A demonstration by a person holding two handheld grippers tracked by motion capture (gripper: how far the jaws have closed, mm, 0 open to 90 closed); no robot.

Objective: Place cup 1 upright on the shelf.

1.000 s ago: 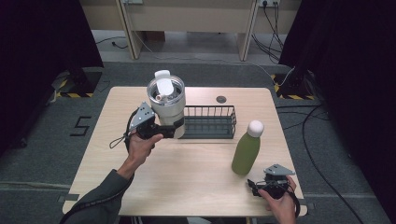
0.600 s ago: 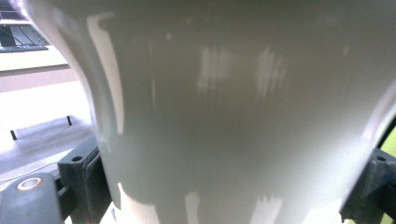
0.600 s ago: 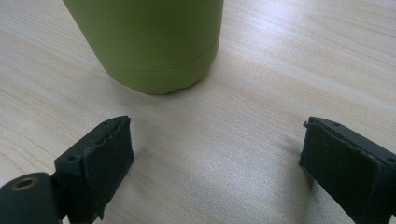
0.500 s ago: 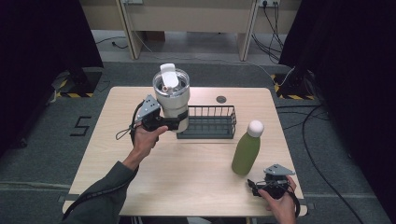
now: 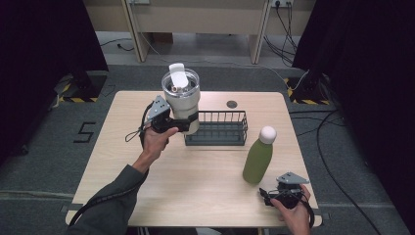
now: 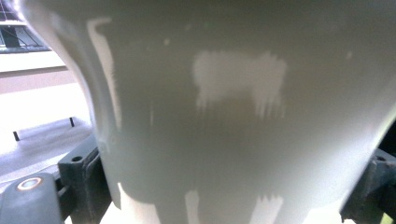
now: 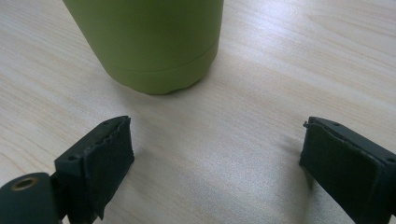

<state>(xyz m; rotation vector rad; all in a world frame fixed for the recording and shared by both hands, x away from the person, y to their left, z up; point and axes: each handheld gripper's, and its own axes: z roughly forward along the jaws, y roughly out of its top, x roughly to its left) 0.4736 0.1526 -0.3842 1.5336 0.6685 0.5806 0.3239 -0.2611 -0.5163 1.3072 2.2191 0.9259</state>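
Note:
A white tumbler [image 5: 181,99] with a clear lid is held up off the table, just left of and above a black wire basket [image 5: 216,128]. My left gripper [image 5: 182,125] is shut on the tumbler's lower body; up close the tumbler's white wall [image 6: 224,107] sits between the two black jaws. A green bottle [image 5: 258,156] with a white cap stands upright on the table at the right. My right gripper [image 5: 268,195] rests near the table's front right edge, open, with the green bottle's base [image 7: 154,46] a short way beyond its fingertips.
The wooden table [image 5: 195,181] has a small dark round disc [image 5: 231,104] near its far edge. Cables run over the grey floor to the right, and table legs stand behind the table.
The left gripper has lifted the tumbler higher and carried it a little right toward the basket. The right gripper and the green bottle have stayed put.

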